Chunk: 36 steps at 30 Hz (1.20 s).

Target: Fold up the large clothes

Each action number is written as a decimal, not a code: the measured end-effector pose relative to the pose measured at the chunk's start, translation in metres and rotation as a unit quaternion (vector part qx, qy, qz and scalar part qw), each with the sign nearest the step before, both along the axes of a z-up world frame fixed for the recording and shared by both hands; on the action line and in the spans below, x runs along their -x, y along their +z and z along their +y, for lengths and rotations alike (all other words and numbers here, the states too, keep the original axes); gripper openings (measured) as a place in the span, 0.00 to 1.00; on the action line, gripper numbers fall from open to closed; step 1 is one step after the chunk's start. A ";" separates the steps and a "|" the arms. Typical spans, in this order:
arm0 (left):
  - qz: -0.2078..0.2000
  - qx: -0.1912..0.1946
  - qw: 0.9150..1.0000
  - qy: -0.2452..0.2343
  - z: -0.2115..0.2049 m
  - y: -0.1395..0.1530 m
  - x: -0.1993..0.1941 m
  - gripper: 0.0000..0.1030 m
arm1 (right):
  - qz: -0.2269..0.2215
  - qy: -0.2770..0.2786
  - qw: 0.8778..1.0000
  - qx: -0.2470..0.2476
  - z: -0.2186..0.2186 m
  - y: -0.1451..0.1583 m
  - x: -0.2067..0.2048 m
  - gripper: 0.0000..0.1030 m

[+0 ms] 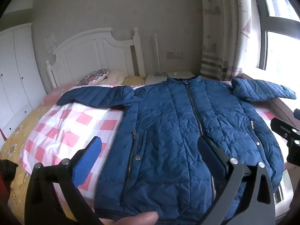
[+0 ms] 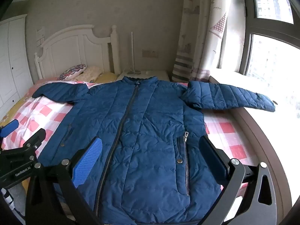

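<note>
Jaws of the left gripper (image 1: 150, 157) wide apart, nothing between them, poised above the near left part of the blue puffer jacket (image 1: 180, 131). Blue pad (image 1: 88, 163) on one finger over the checked quilt (image 1: 61, 127), the dark finger over the padded front near the zip. Right gripper (image 2: 151, 159) likewise spread wide and empty, straddling the lower front between the central zip (image 2: 120, 129) and the right pocket zip (image 2: 185, 161). Neither touching cloth, as far as can be told; apparently held open and high to take in the whole garment before choosing a grip.

Further out: jacket face up on the bed, zipped, collar at the far end toward the white headboard (image 2: 75, 45), hem at the near edge. Spread flat, probably so that fold lines fall straight. Left sleeve (image 1: 95, 95) stretched out over the quilt; right sleeve (image 2: 230, 97) stretched toward the window ledge, its cuff overhanging the bed's right edge. Both sleeves out to the sides, so no fold begun yet by the look of it.

Likely next: pinching a sleeve or a side edge and carrying it across the body. Thick slippery padding, so a deep bite needed to avoid losing it.
</note>
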<state>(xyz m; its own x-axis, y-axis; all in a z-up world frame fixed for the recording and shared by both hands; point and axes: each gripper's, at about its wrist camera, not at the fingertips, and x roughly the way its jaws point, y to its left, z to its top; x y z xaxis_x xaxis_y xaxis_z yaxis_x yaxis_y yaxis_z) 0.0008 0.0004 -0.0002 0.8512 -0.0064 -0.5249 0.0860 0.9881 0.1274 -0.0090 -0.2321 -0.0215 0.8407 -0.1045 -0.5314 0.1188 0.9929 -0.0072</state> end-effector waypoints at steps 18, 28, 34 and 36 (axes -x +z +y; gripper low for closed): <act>0.004 -0.001 1.000 0.000 0.000 0.000 0.000 0.98 | 0.004 0.001 1.000 0.000 -0.002 -0.001 0.000 0.96; 0.005 -0.001 1.000 0.002 0.000 0.000 0.000 0.98 | 0.007 0.001 1.000 -0.003 0.000 -0.009 -0.004 0.96; 0.006 0.000 1.000 0.001 0.000 0.000 -0.001 0.98 | 0.008 0.002 1.000 -0.004 -0.001 -0.008 -0.004 0.96; 0.006 0.000 1.000 0.001 0.000 0.000 -0.001 0.98 | 0.008 0.002 1.000 -0.004 -0.002 -0.009 -0.005 0.96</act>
<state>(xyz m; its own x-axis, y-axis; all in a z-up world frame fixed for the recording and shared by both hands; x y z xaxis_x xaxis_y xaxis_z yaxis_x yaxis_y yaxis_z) 0.0013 0.0001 -0.0003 0.8447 -0.0042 -0.5352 0.0851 0.9883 0.1265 -0.0043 -0.2341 -0.0307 0.8322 -0.0970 -0.5460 0.1153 0.9933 -0.0008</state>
